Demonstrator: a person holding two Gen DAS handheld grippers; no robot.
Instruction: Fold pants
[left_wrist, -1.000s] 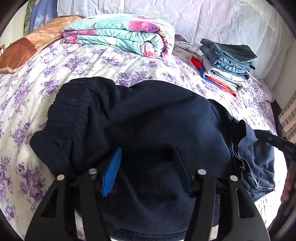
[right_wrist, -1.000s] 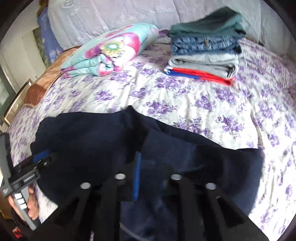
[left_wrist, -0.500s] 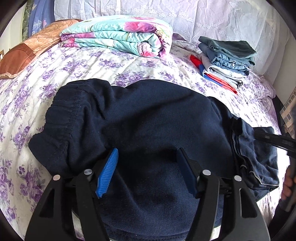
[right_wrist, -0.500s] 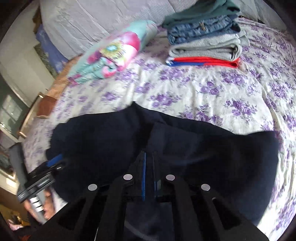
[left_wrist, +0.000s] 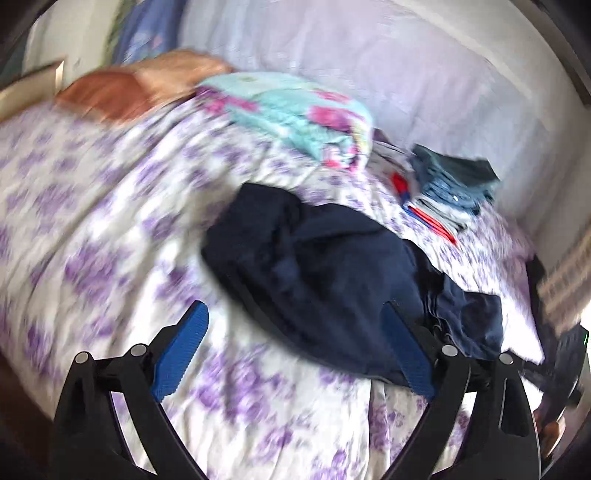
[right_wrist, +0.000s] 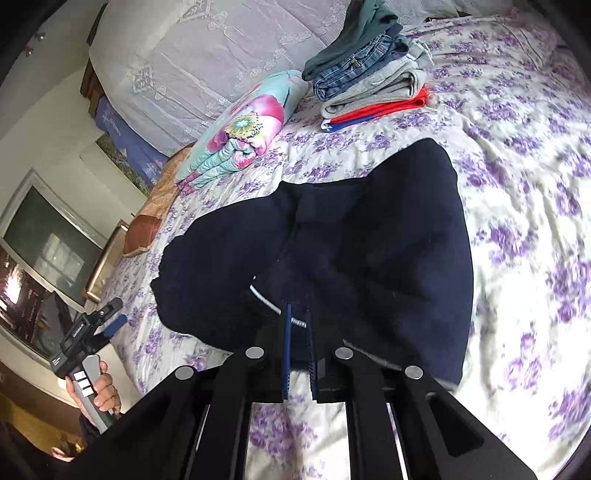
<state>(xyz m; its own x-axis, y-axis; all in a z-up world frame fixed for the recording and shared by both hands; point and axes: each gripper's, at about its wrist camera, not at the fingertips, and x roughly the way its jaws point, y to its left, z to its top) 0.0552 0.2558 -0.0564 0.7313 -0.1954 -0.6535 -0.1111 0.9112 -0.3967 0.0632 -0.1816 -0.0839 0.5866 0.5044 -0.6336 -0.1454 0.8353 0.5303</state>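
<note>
pants (right_wrist: 332, 240) lie bunched on the bed (right_wrist: 517, 147), dark navy, roughly mid-bed, near edge closest to the person. a stack (right_wrist: 369, 74) of folded clothes sits well beyond, next to a rolled quilt (right_wrist: 243, 129).

r gripper (right_wrist: 298, 317): jaws nearly together, pinching a near edge of the pants — fabric w/ a pale seam line sits right at the pads. looks like a real grip, cloth lifted a bit there.

l gripper (left_wrist: 295, 332): jaws wide apart, nothing btwn them, above bare sheet just beside the pants' left end. l wrist view is motion-blurred, so exact height over bed unclear. seen from r wrist view it's off the bed edge, well apart from the cloth (right_wrist: 107, 321).

step in hand, my read: one end held, other end not yet taken; fold partly done, pile is lumpy, not flat.

to do it well:
- l should take the free end at a matching edge, not mid-fabric
- pinch all layers, else lower one trails
- pull both ends taut before laying over, to shed the lumps
- keep r grip firm; thick fleece-like cloth may slip from narrow pads
- land edges aligned, then release
</note>
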